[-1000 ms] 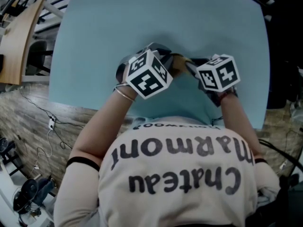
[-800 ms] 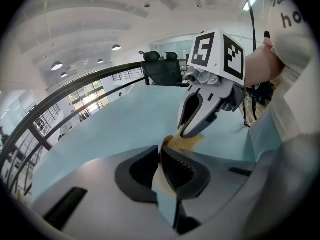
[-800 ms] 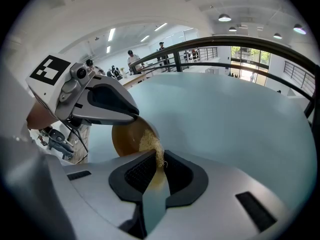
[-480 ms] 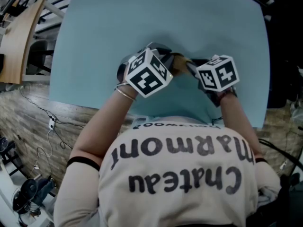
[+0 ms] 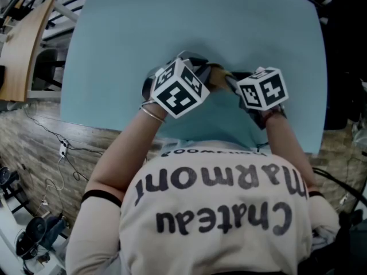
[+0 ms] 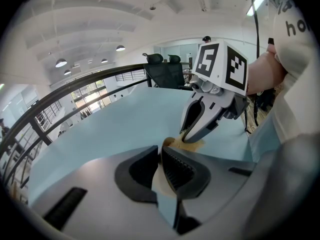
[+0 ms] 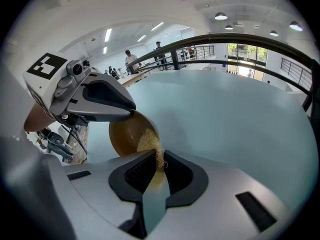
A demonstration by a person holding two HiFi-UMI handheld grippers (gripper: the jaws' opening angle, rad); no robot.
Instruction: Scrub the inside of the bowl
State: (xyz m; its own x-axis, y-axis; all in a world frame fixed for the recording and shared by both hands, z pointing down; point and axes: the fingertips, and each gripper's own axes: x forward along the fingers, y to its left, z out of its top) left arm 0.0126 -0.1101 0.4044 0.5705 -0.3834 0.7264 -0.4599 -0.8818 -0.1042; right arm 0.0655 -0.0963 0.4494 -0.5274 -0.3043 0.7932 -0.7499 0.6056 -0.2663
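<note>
The left gripper (image 6: pixel 160 159) pinched the rim of the bowl (image 7: pixel 121 134). The bowl stood just ahead of the right gripper (image 7: pixel 157 163), which pinched a scrubber (image 7: pixel 149 140) reaching inside it. I think hard scrubbing could pull the rim out of that narrow grip.

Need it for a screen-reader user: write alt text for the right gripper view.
The right gripper pinches a beige fibrous scrubbing pad inside a tilted round brown bowl, whose rim the left gripper clamps; a pale blue table lies beyond.
</note>
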